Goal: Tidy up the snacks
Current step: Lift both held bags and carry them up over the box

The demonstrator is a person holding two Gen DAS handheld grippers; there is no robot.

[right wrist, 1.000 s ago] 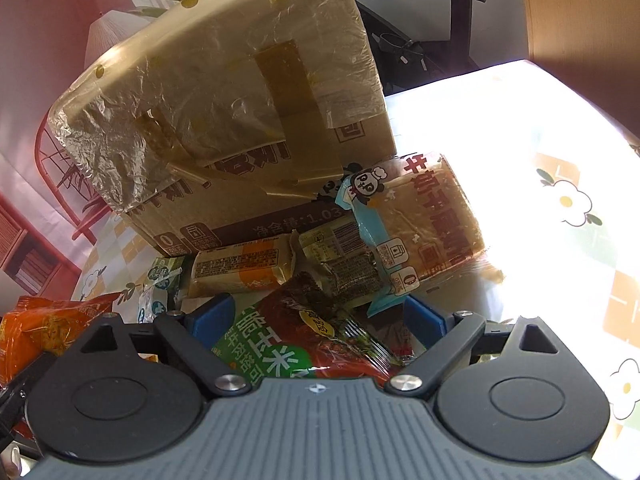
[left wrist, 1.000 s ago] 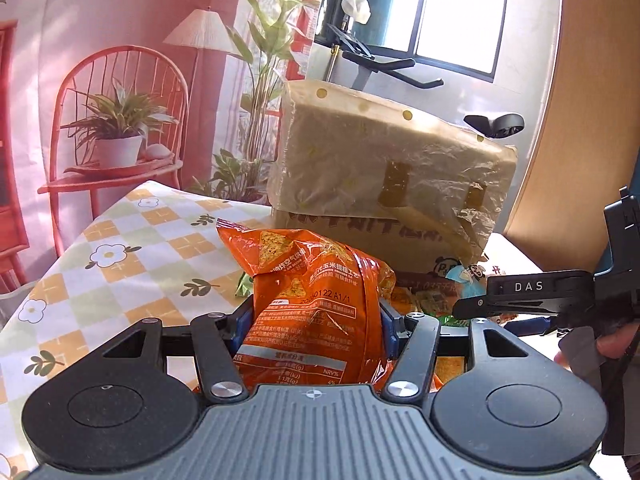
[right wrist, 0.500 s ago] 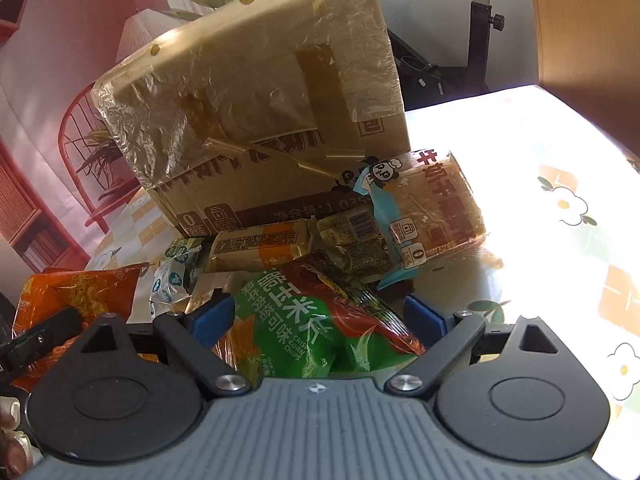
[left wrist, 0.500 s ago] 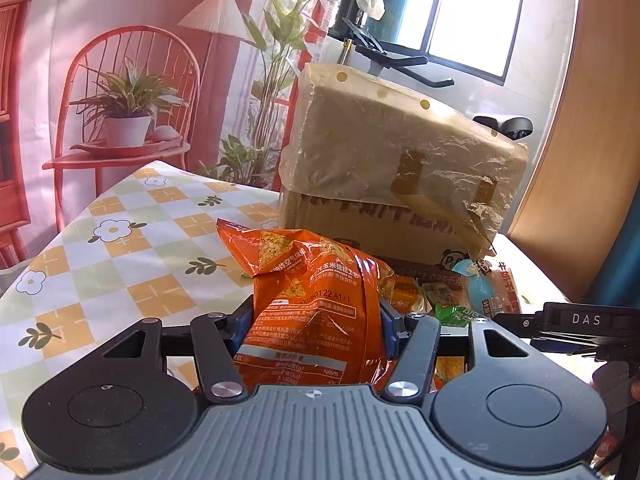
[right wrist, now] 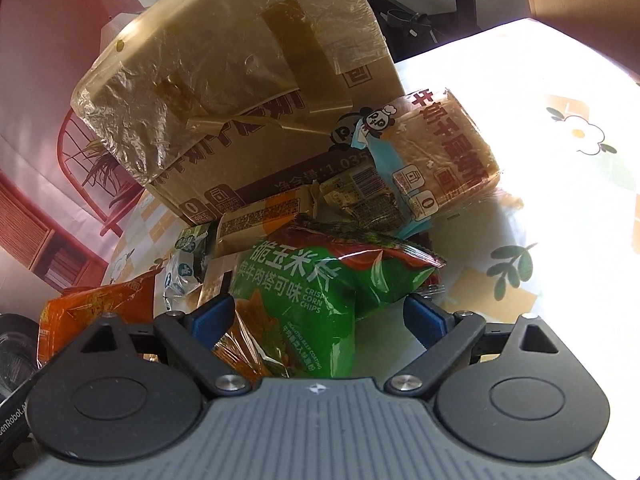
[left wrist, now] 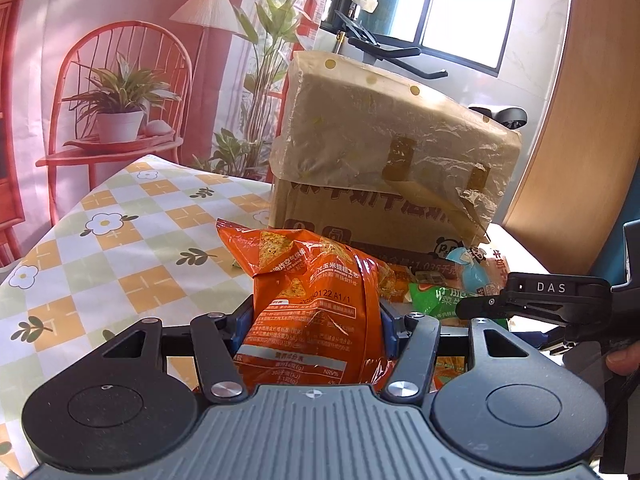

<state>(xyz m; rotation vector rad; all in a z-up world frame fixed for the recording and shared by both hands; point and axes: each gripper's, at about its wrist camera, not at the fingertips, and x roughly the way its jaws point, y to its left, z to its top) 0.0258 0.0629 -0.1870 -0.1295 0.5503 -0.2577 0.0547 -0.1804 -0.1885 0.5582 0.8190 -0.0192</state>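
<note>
Orange chip bag (left wrist: 312,312) clamped upright in left gripper (left wrist: 312,320) jaws above the counter (left wrist: 120,248), long axis vertical. Right gripper (right wrist: 320,316) jaws wide, straddling green corn-chip bag (right wrist: 320,280) lying tilted before cardboard box (right wrist: 240,80).

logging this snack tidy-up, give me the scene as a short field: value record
surface: table with checked floral cloth
left claw: shut on orange chip bag, bag upright between the blue pads
right claw: open, pads either side of green corn chip bag, right pad clear of it
box: plastic-wrapped cardboard box behind the pile
other snacks: panda-print bread pack leaning by the box, tan wrapped bars in front of it
</note>
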